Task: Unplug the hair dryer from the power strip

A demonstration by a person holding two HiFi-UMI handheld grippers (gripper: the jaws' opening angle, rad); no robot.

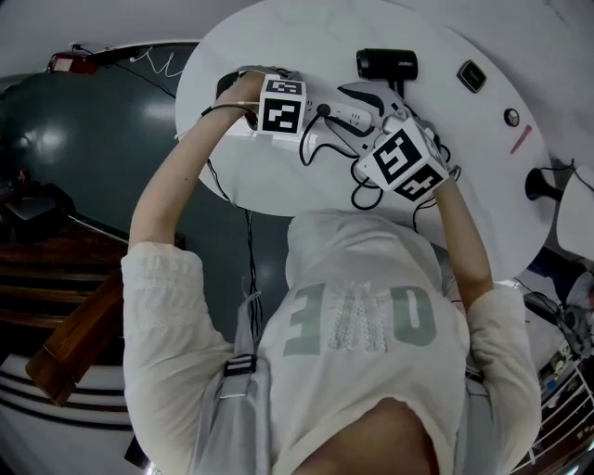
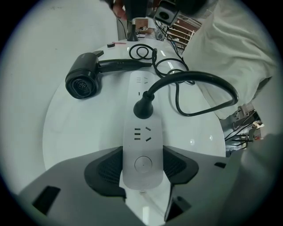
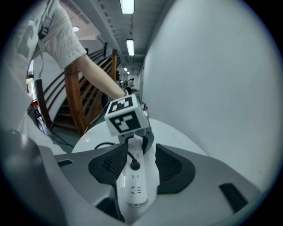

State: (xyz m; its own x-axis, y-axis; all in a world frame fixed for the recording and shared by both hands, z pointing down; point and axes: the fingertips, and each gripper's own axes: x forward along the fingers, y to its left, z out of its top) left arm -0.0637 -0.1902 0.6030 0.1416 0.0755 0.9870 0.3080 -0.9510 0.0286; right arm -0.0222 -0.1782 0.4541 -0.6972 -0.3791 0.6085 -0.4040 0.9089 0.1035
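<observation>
Plug: the black plug [image 2: 143, 107] sits fully in a middle socket of the strip, with an open socket on each side of it.
Strip: the white strip [image 2: 142, 145] lies flat near the edge of the table closest to you. Its round button is at the end nearest your left tool.
Cord: the black cord [image 2: 199, 79] arches up out of the plug, loops over the table edge and runs back in coils to the dryer's handle.
Dryer: the black dryer [image 2: 82, 81] lies on its side on the table, beyond the strip and apart from it. Its handle points toward the coils.
Left tool: your left tool [image 2: 142, 170] points straight down. Both pads press the sides of the strip's button end, so it is clamped.
Right tool: your right tool [image 3: 139, 170] slants down over the opposite end, its jaws spread wide. The strip's end and the plug [image 3: 134, 165] lie between the pads, and a gap shows beside the strip, so nothing is gripped.
Table: the table [image 1: 306, 28] is round and white. A pink pen [image 1: 520, 139] lies near its far rim, well apart from the strip.
Surroundings: a wooden stair rail [image 3: 75, 101] stands behind your left arm.
</observation>
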